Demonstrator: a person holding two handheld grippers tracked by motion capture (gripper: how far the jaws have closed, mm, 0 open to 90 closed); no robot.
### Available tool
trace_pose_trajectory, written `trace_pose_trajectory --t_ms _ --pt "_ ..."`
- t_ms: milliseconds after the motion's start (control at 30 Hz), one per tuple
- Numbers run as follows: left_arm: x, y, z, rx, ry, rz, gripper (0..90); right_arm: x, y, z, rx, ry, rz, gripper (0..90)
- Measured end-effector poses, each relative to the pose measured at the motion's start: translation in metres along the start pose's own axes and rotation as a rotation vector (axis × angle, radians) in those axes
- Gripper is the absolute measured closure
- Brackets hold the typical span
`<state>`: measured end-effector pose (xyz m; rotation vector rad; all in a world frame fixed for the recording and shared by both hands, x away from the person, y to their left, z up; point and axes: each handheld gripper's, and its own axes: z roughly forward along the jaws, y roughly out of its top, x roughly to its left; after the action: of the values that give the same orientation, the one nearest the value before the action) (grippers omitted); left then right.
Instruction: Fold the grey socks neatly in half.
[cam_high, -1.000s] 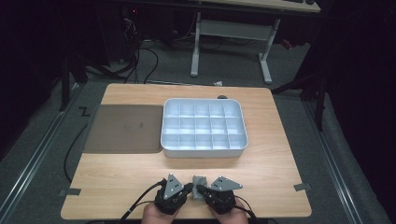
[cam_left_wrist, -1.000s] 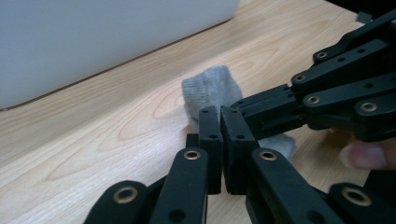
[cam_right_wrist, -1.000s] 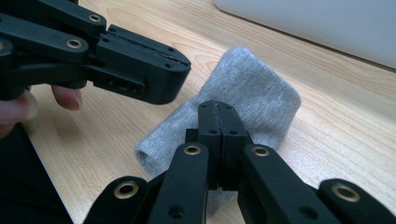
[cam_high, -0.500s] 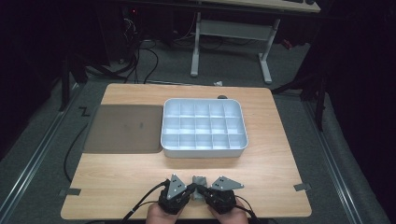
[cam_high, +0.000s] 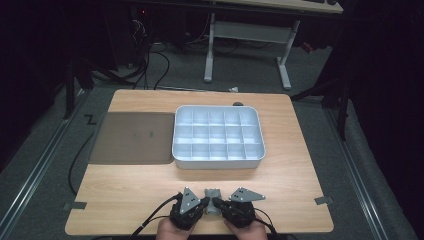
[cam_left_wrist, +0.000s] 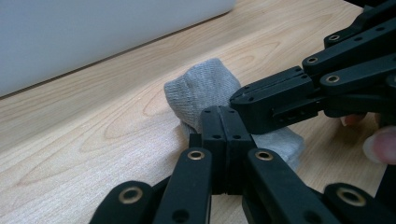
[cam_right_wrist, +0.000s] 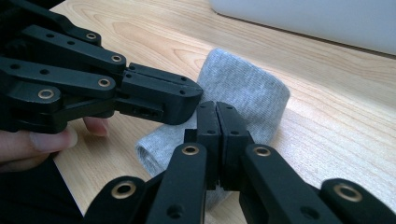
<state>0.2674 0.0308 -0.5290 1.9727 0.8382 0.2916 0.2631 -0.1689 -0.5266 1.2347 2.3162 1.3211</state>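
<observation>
Two grippers meet on one grey sock at the table's near edge.

High view: the left gripper (cam_high: 204, 202) and right gripper (cam_high: 216, 202) flank one small grey sock (cam_high: 212, 193) on the wooden table (cam_high: 300, 170); farther off sit one grey compartment tray (cam_high: 218, 136) and, left of it, one dark mat (cam_high: 131, 137).
Left gripper view: its jaws are pressed together over the sock (cam_left_wrist: 205, 91).
Right gripper view: jaws likewise clenched against the sock (cam_right_wrist: 247, 93); whether fabric is pinched, I cannot tell.
</observation>
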Motion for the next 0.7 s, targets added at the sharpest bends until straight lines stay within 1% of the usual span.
trace_pose_trajectory --t_ms 233,533,667,700 --pt "-0.001 0.0 -0.001 -0.004 0.003 0.005 90.0 -0.002 0.001 -0.004 -0.003 -0.009 0.007 87.9" --pt "-0.002 0.0 -0.001 -0.002 0.002 0.007 90.0 -0.004 0.004 -0.01 -0.025 -0.015 0.01 85.9" --pt "-0.003 0.0 -0.001 -0.003 0.0 0.009 90.0 -0.006 0.007 -0.016 -0.042 -0.02 0.014 81.2" --pt "-0.003 0.0 0.0 -0.004 -0.001 0.009 90.0 -0.007 0.007 -0.017 -0.036 -0.022 0.021 79.2"
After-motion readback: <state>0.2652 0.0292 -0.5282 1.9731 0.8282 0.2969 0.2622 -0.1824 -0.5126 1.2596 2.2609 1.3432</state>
